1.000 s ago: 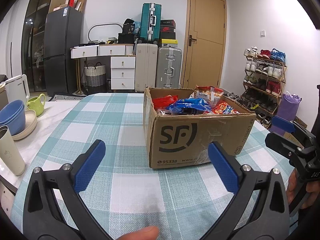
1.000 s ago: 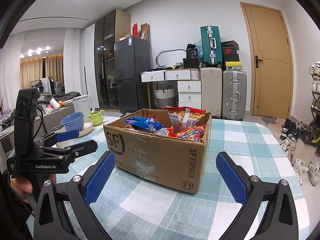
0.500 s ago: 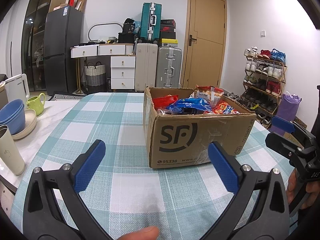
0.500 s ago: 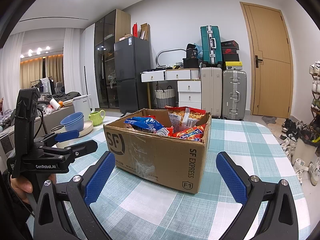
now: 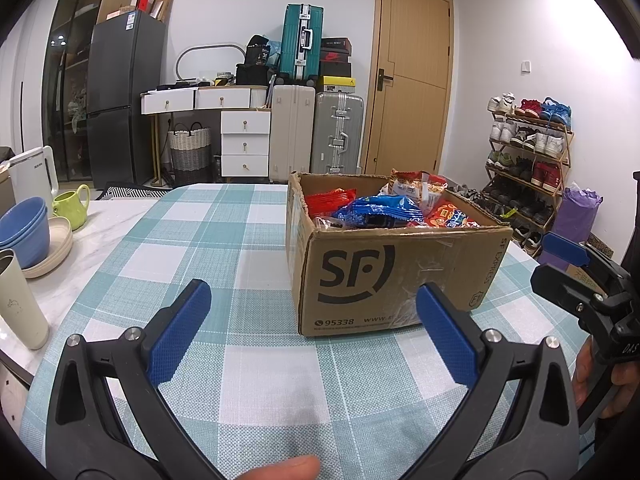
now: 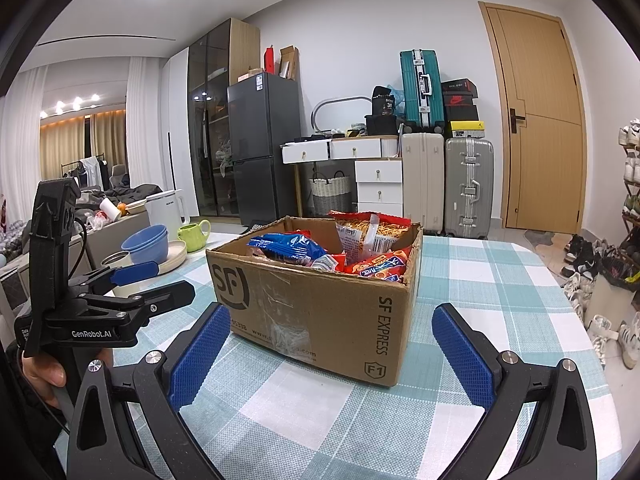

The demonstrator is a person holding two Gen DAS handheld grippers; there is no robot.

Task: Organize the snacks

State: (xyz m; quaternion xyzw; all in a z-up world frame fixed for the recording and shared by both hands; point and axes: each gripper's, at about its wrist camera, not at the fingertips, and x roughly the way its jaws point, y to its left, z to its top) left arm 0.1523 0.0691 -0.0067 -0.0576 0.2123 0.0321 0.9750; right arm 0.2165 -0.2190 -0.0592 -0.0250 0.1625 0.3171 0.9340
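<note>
An open cardboard SF box (image 5: pixel 396 272) stands on the checked tablecloth (image 5: pixel 224 240); it also shows in the right wrist view (image 6: pixel 320 304). It is full of snack packets: a blue one (image 5: pixel 380 210), a red one (image 5: pixel 328 202), an orange noodle packet (image 6: pixel 372 232). My left gripper (image 5: pixel 312 304) is open and empty, low over the cloth just in front of the box. My right gripper (image 6: pixel 330 332) is open and empty, facing a box corner. Each gripper shows in the other's view: the right one (image 5: pixel 576 268), the left one (image 6: pixel 140 284).
At the table's left edge stand blue bowls (image 5: pixel 22 228) on a plate, a green mug (image 5: pixel 70 208), a cream tumbler (image 5: pixel 18 304) and a white kettle (image 5: pixel 34 172). A shoe rack (image 5: pixel 524 152) stands beyond the right edge. Suitcases and drawers line the far wall.
</note>
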